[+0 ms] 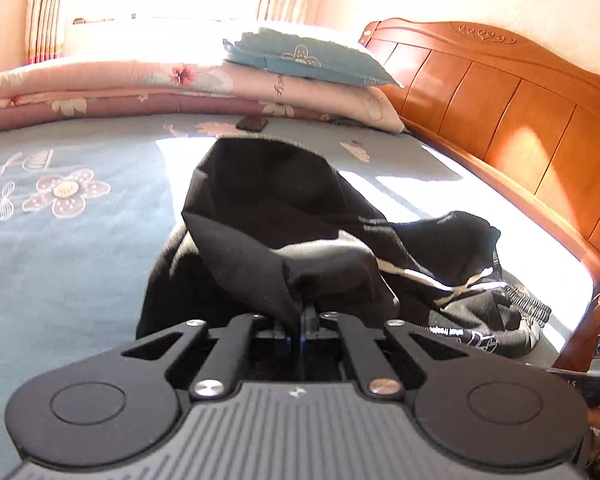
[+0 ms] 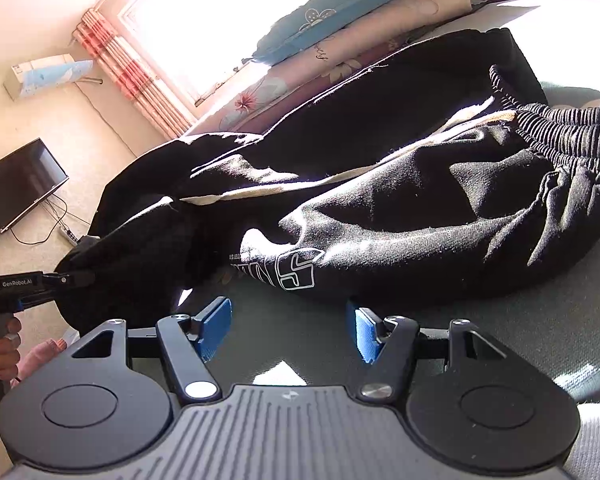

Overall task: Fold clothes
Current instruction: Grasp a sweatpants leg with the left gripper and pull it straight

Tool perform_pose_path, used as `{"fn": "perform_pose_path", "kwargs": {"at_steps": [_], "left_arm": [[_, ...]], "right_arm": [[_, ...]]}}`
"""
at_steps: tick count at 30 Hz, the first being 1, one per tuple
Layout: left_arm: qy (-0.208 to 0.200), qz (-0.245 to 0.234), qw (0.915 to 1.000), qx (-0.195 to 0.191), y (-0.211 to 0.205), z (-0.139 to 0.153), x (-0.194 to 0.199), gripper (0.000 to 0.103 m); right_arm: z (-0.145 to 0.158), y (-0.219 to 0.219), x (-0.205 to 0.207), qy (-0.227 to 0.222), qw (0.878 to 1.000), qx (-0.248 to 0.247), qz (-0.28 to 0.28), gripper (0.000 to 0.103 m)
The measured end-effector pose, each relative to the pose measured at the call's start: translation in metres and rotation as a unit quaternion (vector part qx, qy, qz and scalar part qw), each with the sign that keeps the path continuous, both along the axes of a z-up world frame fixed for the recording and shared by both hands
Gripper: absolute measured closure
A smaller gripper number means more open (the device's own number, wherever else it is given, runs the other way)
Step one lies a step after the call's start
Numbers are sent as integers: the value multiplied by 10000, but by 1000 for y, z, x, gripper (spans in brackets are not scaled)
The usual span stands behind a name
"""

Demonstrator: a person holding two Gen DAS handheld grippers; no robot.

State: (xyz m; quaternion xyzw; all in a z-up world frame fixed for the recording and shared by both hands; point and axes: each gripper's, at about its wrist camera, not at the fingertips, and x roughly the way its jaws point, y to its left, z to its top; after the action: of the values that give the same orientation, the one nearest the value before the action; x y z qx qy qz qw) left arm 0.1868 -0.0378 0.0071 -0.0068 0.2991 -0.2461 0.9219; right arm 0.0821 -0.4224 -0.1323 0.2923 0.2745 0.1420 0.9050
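A blue flowered pillow [image 1: 308, 58] rests on a folded pink floral quilt [image 1: 140, 84], beside a carved orange wooden headboard [image 1: 500, 92]. A small dark phone-like object [image 1: 252, 123] lies on the grey-blue flowered bedsheet [image 1: 68, 240]. A black flat-screen television [image 2: 20, 184] stands against the wall, near striped pink curtains [image 2: 128, 76].

Support surface: bed [image 1: 80, 264] with a grey-blue bedspread printed with pale flowers; orange wooden headboard [image 1: 500, 96] along one side. Strong sunlight patches fall across the cover.

Lying directly on it:
- black trousers [image 2: 400, 208], crumpled, ribbed elastic waistband toward the headboard side, white lettering on one leg; one end lifted off the cover.
- folded pink floral quilt [image 1: 100, 88] along the far edge, light blue pillow [image 1: 308, 56] stacked on top.
- small dark flat object [image 1: 252, 123] just beside the quilt; identity unclear.
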Motion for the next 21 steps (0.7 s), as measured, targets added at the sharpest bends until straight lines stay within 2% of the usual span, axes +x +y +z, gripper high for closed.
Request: {"fn": "perform_pose_path", "kwargs": {"at_steps": [4, 9, 11, 13, 17, 21], "left_arm": [[-665, 262, 9969, 325, 9, 50, 14, 102], [-1038, 717, 9874, 959, 16, 80, 57, 101], [-1057, 866, 9821, 1295, 17, 80, 77, 101], [-916, 1026, 9795, 1471, 18, 76, 97, 101], [-783, 1156, 9777, 1572, 26, 62, 121, 101], [-771, 1236, 9747, 1697, 35, 51, 137, 101]], "right_arm": [[0, 0, -1, -22, 10000, 10, 10, 35], [1, -1, -2, -30, 10000, 42, 7, 35], [1, -1, -2, -33, 10000, 38, 12, 35], [2, 1, -2, -42, 10000, -22, 45, 35], [22, 22, -1, -174, 9965, -700, 413, 35], [42, 44, 1, -327, 9868, -1365, 803, 35]]}}
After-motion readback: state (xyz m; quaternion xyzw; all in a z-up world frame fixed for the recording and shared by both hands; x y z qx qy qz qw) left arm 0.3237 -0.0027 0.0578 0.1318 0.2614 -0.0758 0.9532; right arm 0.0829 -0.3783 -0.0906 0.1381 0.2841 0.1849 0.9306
